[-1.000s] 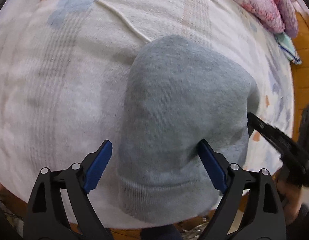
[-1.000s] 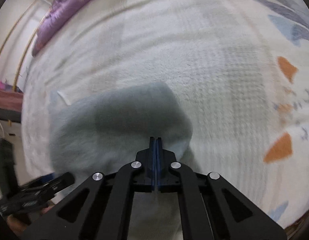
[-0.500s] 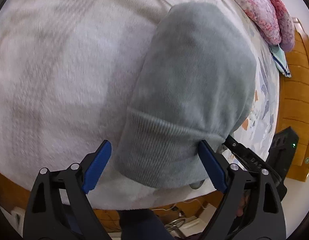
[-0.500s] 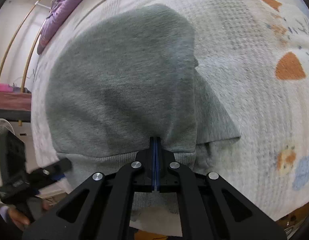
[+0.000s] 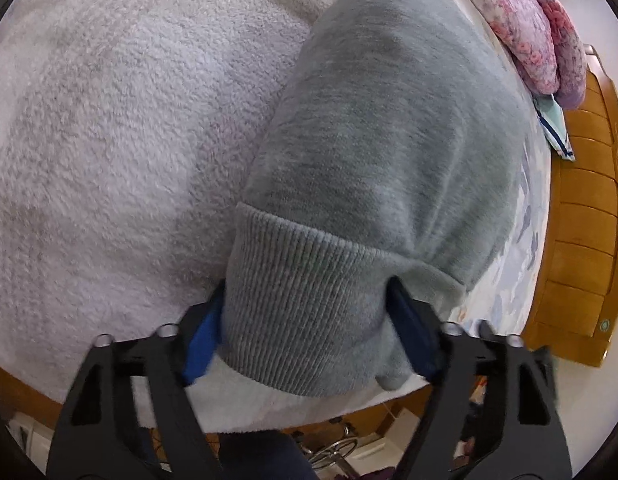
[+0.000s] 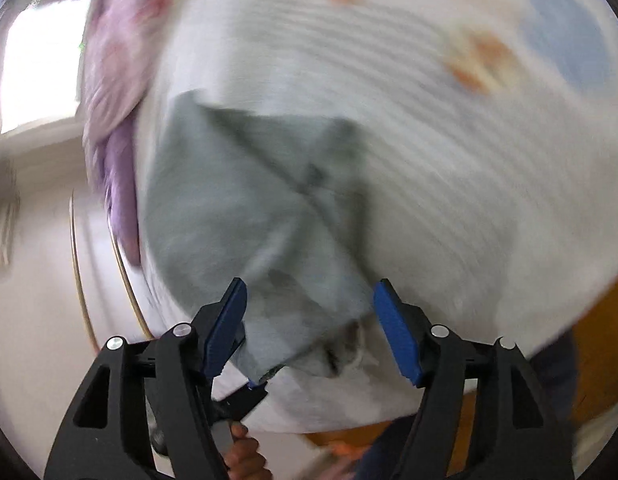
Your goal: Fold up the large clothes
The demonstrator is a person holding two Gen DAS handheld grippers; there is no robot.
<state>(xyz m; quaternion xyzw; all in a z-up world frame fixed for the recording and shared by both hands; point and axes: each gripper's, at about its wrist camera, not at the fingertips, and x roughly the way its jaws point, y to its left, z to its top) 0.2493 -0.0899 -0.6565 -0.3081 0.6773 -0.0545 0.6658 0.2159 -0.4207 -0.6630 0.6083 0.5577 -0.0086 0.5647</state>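
Grey sweatshirt [image 5: 389,140]: lying folded on bed blanket [image 5: 109,120]. Left gripper [image 5: 309,320]: jaws straddling ribbed hem [image 5: 309,300], prob. closing to grip. Right gripper [image 6: 309,332]: jaws released, hovering over sweatshirt; blurred.

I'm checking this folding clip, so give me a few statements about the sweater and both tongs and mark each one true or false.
1. The grey sweater lies on a pale fleecy blanket. True.
2. The left tongs straddle the ribbed hem. True.
3. The right tongs are clamped shut. False: their jaws stand apart.
4. The sweater is bright red. False: it is grey.
5. A pink quilt lies beyond the sweater. True.
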